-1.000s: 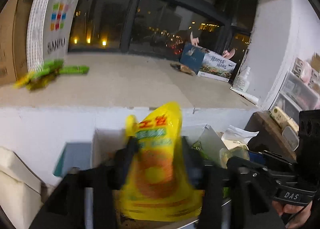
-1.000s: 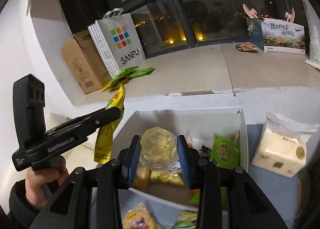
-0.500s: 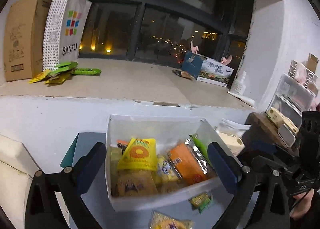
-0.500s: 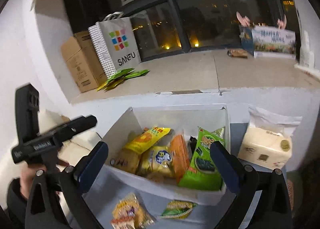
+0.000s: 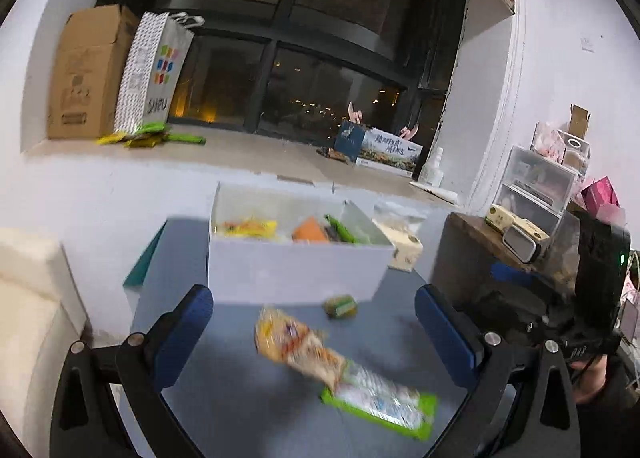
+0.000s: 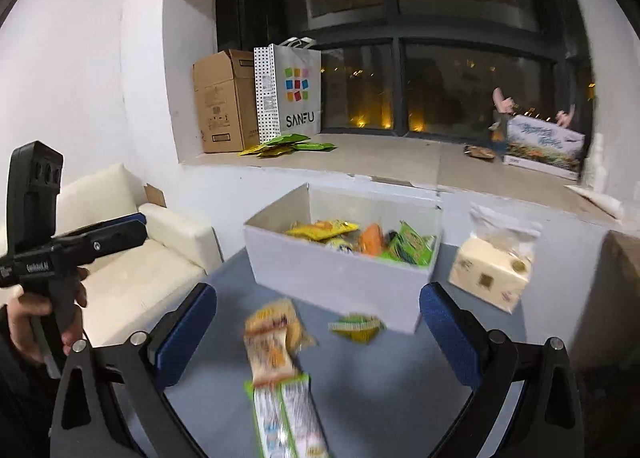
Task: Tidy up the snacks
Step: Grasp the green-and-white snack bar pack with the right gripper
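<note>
A white box (image 5: 296,270) (image 6: 340,274) on the blue-grey table holds several snack packs, yellow, orange and green. On the table in front of it lie an orange-yellow snack pack (image 5: 296,342) (image 6: 272,334), a long green-edged pack (image 5: 380,402) (image 6: 288,418) and a small green pack (image 5: 340,306) (image 6: 356,326). My left gripper (image 5: 314,334) is open and empty, pulled back over the loose packs. My right gripper (image 6: 318,332) is open and empty, likewise above them. The left gripper also shows at the left of the right wrist view (image 6: 80,242).
A tissue pack (image 6: 492,270) stands right of the box. A cream sofa (image 6: 132,270) is at the left, a dark side table with clutter (image 5: 500,254) at the right. The window ledge behind holds a cardboard box (image 6: 224,106), a SANFU bag (image 6: 296,90) and green packets.
Both grippers let go of their items into the box, the yellow pack and the clear jar, opened wide, then pulled back and lower from the box toward the loose packs.
</note>
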